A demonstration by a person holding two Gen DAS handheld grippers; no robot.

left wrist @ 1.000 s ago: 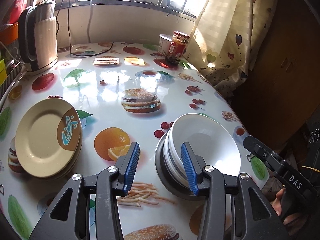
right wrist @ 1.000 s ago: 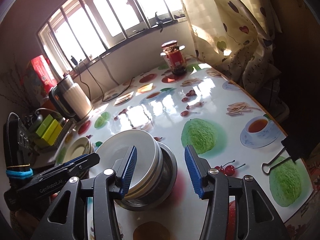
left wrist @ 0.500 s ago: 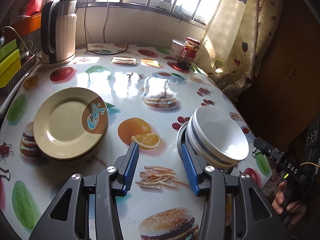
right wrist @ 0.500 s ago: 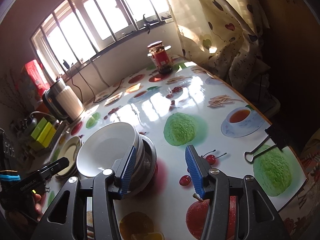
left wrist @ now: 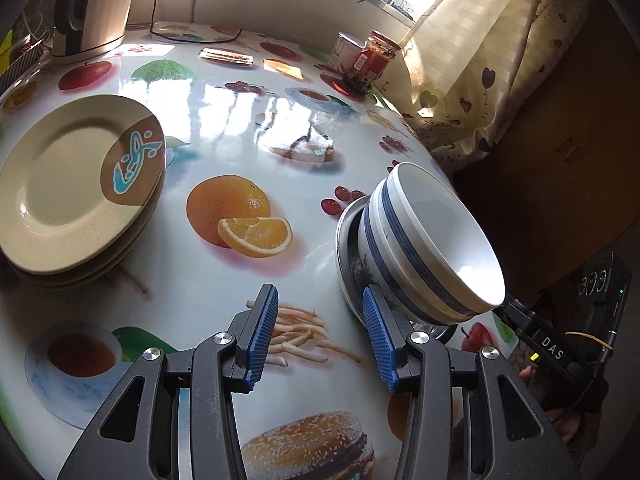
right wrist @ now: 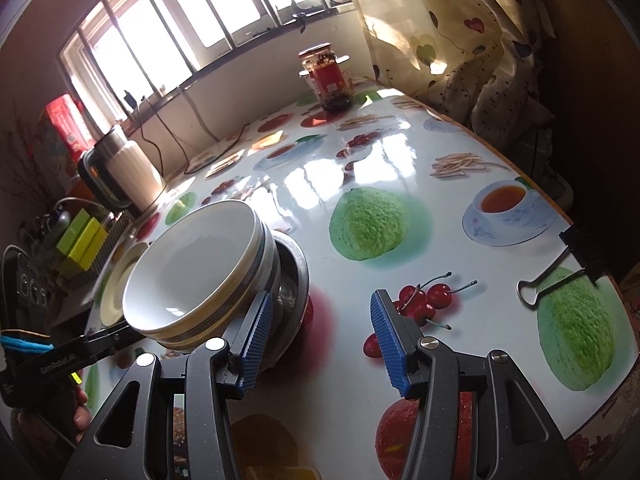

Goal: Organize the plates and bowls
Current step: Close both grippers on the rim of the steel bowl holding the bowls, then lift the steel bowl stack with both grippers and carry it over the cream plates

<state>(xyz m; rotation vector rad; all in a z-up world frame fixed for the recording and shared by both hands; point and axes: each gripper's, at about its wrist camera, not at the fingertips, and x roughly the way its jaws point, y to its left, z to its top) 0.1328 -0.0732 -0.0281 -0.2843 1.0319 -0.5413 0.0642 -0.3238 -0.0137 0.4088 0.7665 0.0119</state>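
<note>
A stack of white bowls with blue bands (left wrist: 432,236) sits nested in a metal bowl (left wrist: 345,240) near the table's right edge; it also shows in the right wrist view (right wrist: 196,268). A stack of cream plates with a brown patch (left wrist: 72,184) lies at the left, and is partly visible behind the bowls in the right wrist view (right wrist: 120,280). My left gripper (left wrist: 318,332) is open and empty, low over the table just left of the bowls. My right gripper (right wrist: 320,338) is open and empty, its left finger beside the metal bowl.
An electric kettle (left wrist: 96,4) stands at the back left with its cord. A red jar (left wrist: 374,60) and a tin stand at the back by the curtain (left wrist: 492,52). A binder clip (right wrist: 560,272) grips the tablecloth at the right edge.
Both grippers have drawn back and lowered, so the bowl stack now shows from the side. Both stay open and empty. Bowls and plates have not moved.
</note>
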